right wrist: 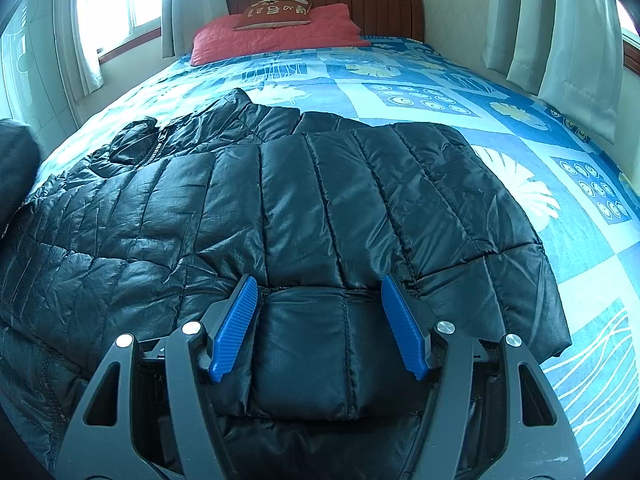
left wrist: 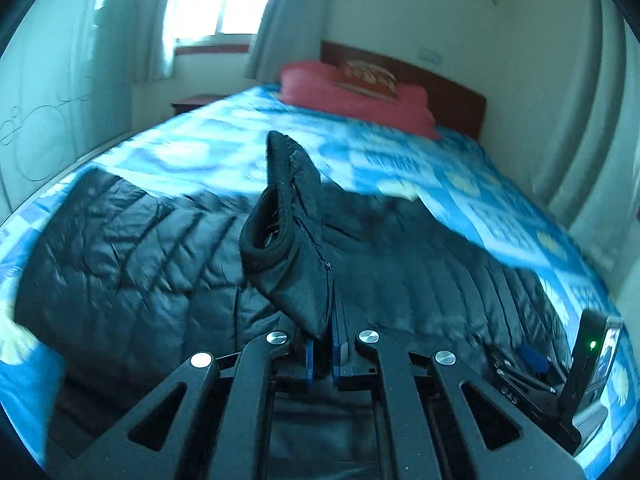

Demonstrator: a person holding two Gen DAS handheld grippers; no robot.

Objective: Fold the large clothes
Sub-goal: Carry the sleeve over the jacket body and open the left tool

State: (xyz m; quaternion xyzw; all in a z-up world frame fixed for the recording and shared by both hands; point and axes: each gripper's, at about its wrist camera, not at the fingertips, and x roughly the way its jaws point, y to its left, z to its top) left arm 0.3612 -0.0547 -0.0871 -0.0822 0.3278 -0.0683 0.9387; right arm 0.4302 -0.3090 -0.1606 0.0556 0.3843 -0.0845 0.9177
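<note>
The bed (right wrist: 400, 80), under a blue patterned cover, fills the room; a red pillow (right wrist: 276, 34) lies against the headboard at its far end. Across the near end of the bed lies the jacket (right wrist: 280, 208), a black quilted puffer spread flat, its collar toward the bed's left edge and its hem toward the right. One half seems already folded over the other, though the layers are hard to separate in the pictures.

The left gripper (left wrist: 321, 354) has its jaws pressed nearly together on the jacket's sleeve (left wrist: 292, 240), which stands up from them with the ribbed cuff (left wrist: 268, 216) gaping at the top. The left view is blurred, so that hand is probably moving.

The right gripper (right wrist: 316, 328) hovers low over the jacket's near edge with its jaws spread wide and nothing between them; whether the tips touch the fabric cannot be told.

The step in hand looks like the sleeve fold. The next move calls for carrying the sleeve across the jacket's body and laying it flat before the jaws let go, while the right gripper could press the slippery fabric so the body does not slide.
</note>
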